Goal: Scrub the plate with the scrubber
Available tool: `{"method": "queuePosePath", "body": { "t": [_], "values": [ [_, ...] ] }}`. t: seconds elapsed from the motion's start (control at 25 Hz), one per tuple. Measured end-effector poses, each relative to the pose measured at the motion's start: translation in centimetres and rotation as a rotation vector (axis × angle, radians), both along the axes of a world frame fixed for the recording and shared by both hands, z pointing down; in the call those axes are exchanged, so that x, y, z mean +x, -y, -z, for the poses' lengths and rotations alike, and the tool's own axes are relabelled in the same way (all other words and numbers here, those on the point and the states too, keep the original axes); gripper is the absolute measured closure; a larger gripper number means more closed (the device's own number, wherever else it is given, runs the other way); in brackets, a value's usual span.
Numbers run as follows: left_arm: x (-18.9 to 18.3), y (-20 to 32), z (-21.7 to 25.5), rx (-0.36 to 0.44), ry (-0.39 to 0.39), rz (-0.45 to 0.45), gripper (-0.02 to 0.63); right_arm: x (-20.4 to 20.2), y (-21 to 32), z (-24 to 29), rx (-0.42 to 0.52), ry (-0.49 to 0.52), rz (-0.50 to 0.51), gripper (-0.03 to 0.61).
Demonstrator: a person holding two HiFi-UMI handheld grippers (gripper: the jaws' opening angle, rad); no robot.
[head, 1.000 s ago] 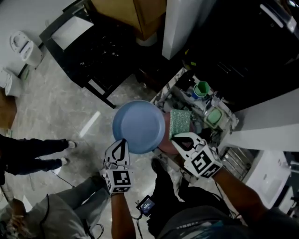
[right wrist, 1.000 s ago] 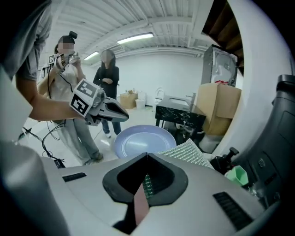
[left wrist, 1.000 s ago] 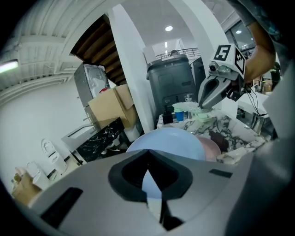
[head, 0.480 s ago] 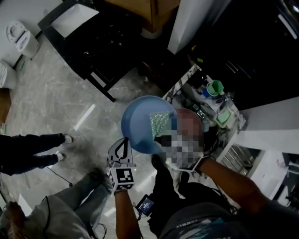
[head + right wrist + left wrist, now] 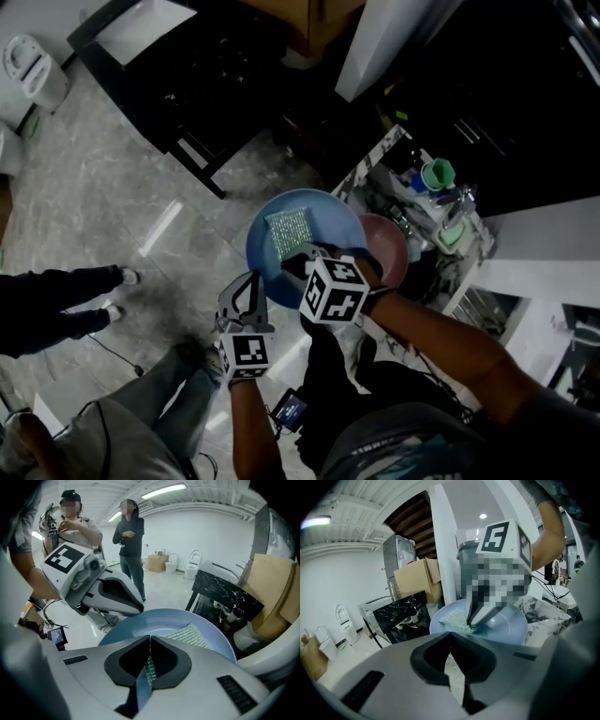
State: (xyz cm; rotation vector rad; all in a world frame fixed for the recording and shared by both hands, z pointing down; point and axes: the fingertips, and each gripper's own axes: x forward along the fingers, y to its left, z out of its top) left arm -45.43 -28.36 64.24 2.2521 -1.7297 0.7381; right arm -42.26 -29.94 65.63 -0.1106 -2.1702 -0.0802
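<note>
Green mesh scrubber (image 5: pixel 288 228), pinched in the right gripper's (image 5: pixel 298 258) shut jaws, lies flat inside the blue plate (image 5: pixel 330 212), whose near rim the left gripper (image 5: pixel 250 285) clamps, holding it above the floor (image 5: pixel 112 206), right forearm (image 5: pixel 441 342) angled in.

Under me is a grey marbled floor (image 5: pixel 112 206). A black-framed table (image 5: pixel 202 103) stands on it, and two white units (image 5: pixel 28 70) sit at its far left edge. One person's shoes (image 5: pixel 127 277) rest on it at my left, and another person's grey-trousered legs (image 5: pixel 141 403) are nearer me. To my right is a marbled desk (image 5: pixel 370 164), carrying a green cup (image 5: pixel 437 174), a green container (image 5: pixel 453 234), a pink dish (image 5: pixel 386 246) and dark clutter I cannot make out.
</note>
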Motion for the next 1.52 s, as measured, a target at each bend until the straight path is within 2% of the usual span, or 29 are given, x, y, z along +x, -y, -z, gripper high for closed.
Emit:
{"method": "queuePosePath", "body": {
  "t": [0.24, 0.44, 0.6, 0.88, 1.16, 1.36, 1.52],
  "values": [
    [0.7, 0.8, 0.1, 0.006, -0.007, -0.031, 0.611, 3.4, 3.9, 0.6, 0.049, -0.049, -0.045, 0.548],
    [1.2, 0.9, -0.7, -0.012, -0.015, -0.039, 0.611, 6.8, 1.5, 1.3, 0.021, -0.097, -0.004, 0.548],
    [1.5, 1.1, -1.4, -0.026, -0.022, -0.045, 0.611, 7.9, -1.8, 1.1, -0.017, -0.119, 0.050, 0.548],
    [1.3, 1.2, -1.8, -0.032, -0.040, -0.047, 0.611, 3.9, -5.3, -0.5, -0.072, -0.088, 0.139, 0.548],
    [1.4, 1.3, -1.7, -0.026, -0.063, -0.052, 0.611, 0.4, -0.3, -1.0, -0.004, -0.050, 0.120, 0.548],
    [1.9, 1.3, -1.9, -0.033, -0.066, -0.062, 0.611, 3.6, 3.5, -0.6, 0.026, -0.114, 0.040, 0.548],
    [2.1, 1.2, -1.9, -0.035, -0.068, -0.068, 0.611, 7.4, 1.6, -0.4, -0.004, -0.158, 0.029, 0.548]
  ]
}}
